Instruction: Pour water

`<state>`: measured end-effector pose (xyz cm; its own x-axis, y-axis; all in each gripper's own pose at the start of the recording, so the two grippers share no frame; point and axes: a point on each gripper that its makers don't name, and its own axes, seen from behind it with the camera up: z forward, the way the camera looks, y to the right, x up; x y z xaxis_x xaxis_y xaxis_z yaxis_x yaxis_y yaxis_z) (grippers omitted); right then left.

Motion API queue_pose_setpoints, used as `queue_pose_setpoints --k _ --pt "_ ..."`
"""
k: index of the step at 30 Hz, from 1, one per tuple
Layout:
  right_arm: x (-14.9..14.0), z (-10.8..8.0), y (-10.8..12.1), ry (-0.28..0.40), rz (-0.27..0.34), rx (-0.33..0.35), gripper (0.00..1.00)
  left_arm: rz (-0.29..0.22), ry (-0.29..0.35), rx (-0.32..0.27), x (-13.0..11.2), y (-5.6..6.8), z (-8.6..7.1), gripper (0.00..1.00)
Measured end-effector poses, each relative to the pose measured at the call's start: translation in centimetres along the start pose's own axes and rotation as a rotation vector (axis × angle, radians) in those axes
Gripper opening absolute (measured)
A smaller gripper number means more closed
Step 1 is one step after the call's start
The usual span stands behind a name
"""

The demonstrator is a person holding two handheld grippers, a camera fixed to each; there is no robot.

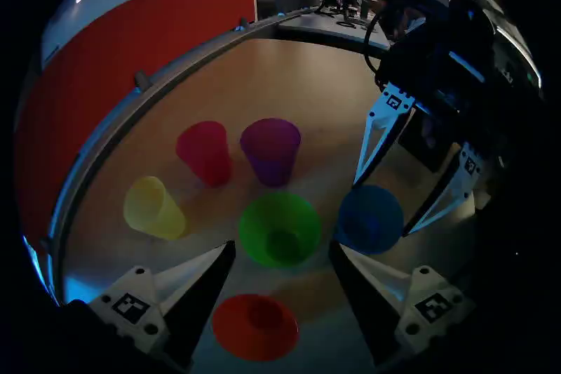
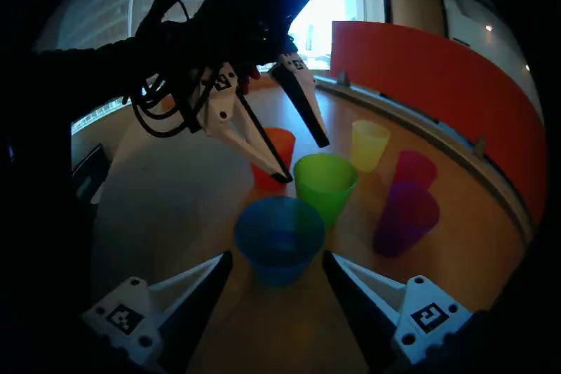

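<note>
Now: left gripper (image 1: 280, 249) spread wide, empty; right gripper (image 2: 275, 256) parted astride blue cup (image 2: 278, 234) (contact unclear).

We can read no words, brands or numbers anywhere; the only marks are black-and-white square code tags (image 1: 131, 307) on the gripper fingers (image 1: 184, 283).

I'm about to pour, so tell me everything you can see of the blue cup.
The blue cup is translucent plastic, tapered, upright, mouth open, standing on the wooden table beside the green cup. The open right tongs flank it without clearly pressing it. Whether it holds water is unclear.
</note>
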<state>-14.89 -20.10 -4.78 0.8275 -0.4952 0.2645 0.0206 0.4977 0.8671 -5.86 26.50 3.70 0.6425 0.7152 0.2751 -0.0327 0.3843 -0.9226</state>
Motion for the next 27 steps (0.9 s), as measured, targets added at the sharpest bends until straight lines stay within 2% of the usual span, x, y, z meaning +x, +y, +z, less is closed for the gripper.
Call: queue_pose_setpoints --k 12,20,27 --pt "-0.2 -0.2 0.3 0.004 0.004 -0.006 0.99 -0.015 -0.002 -0.003 0.2 0.3 1.3 0.99" --pt "-0.3 -0.5 0.4 0.002 0.004 -0.013 0.99 -0.028 0.004 0.01 0.3 0.0 1.9 0.99" --pt "-0.2 -0.5 0.5 0.003 0.008 -0.015 0.99 -0.02 0.018 0.037 0.5 -0.6 2.3 0.99"
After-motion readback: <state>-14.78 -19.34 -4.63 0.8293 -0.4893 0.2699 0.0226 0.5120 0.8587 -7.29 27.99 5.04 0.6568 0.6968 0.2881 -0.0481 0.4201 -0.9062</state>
